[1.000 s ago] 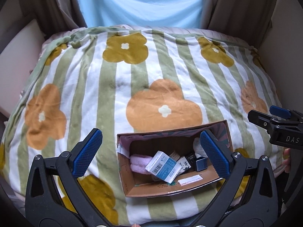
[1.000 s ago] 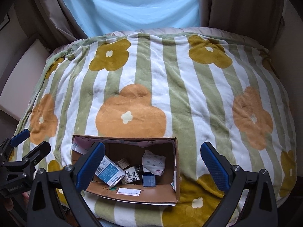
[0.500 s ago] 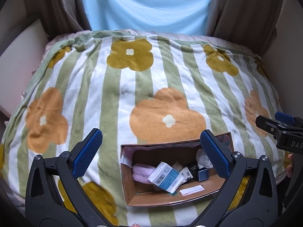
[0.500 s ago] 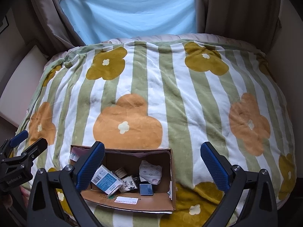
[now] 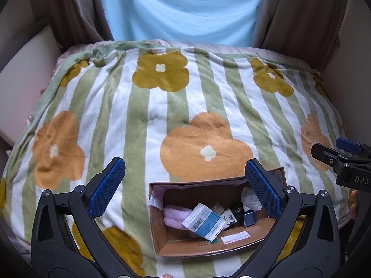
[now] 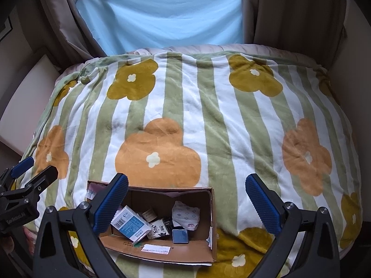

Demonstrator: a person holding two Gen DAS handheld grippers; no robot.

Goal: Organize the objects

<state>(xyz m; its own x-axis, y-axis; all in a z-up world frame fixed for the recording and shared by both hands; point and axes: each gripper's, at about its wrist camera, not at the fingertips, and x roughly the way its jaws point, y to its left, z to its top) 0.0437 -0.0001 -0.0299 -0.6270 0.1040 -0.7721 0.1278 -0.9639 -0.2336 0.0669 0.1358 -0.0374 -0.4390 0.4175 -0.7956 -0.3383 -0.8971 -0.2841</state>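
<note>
- Left gripper [image 5: 183, 185], blue-padded jaws spread wide and empty, poised above the near edge of the bed, seen again at 9 o'clock in the right wrist view [image 6: 30, 169].
- Right gripper [image 6: 186, 199], jaws likewise parted with nothing between them, level with its partner and visible at 3 o'clock in the left wrist view [image 5: 334, 150].
- Cardboard box [image 5: 208, 246], open-topped, resting on the blanket at 6 o'clock, near the bed's front edge, a white label stuck inside its front wall.
- Inside the box: blue-and-white carton [image 5: 203, 221] with a barcode, tilted on the heap; pink cloth [image 5: 174, 216] at 9 o'clock of the carton; small dark blue square case [image 6: 180, 235] toward 3 o'clock; patterned white cloth [image 6: 186, 213] at the box's right end; black-and-white packet [image 6: 158, 229] between carton and case.
- Striped blanket [image 6: 208, 120], green and white with orange and mustard flowers, spread over the whole bed, bare beyond the box.
- Pale blue sheet [image 5: 180, 11] hanging at 12 o'clock, flanked by brown curtains [image 5: 299, 14].
</note>
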